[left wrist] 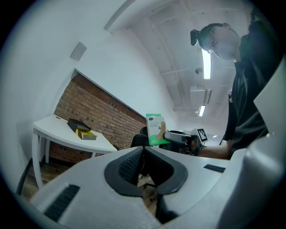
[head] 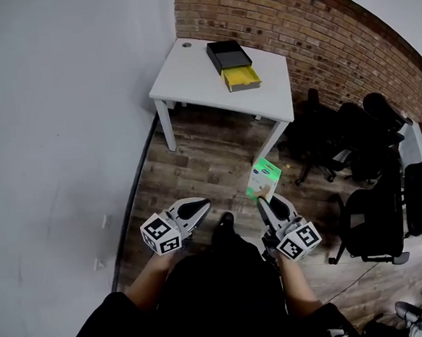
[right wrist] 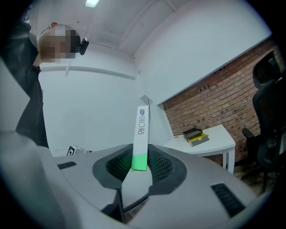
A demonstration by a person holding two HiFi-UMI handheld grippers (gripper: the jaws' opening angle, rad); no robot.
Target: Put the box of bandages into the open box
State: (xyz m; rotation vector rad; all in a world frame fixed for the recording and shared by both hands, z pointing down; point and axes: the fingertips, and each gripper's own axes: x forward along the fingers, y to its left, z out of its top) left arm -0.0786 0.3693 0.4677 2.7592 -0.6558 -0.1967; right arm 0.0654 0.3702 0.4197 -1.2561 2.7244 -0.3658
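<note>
The bandage box (head: 264, 179) is green and white, and my right gripper (head: 265, 203) is shut on its lower end, holding it upright over the wooden floor. In the right gripper view the bandage box (right wrist: 141, 134) stands edge-on between the pads of that gripper (right wrist: 140, 166). My left gripper (head: 198, 205) is beside it at the same height, shut and holding nothing (left wrist: 143, 169). From there the bandage box (left wrist: 155, 129) shows to the right. The open box (head: 241, 77), yellow inside, lies next to its black part (head: 228, 54) on the white table (head: 189, 75) well ahead.
The table stands in the corner between a white wall (head: 63, 139) on the left and a brick wall (head: 316, 25) behind. Black office chairs (head: 358, 145) crowd the right side. Wooden floor (head: 197, 172) lies between me and the table.
</note>
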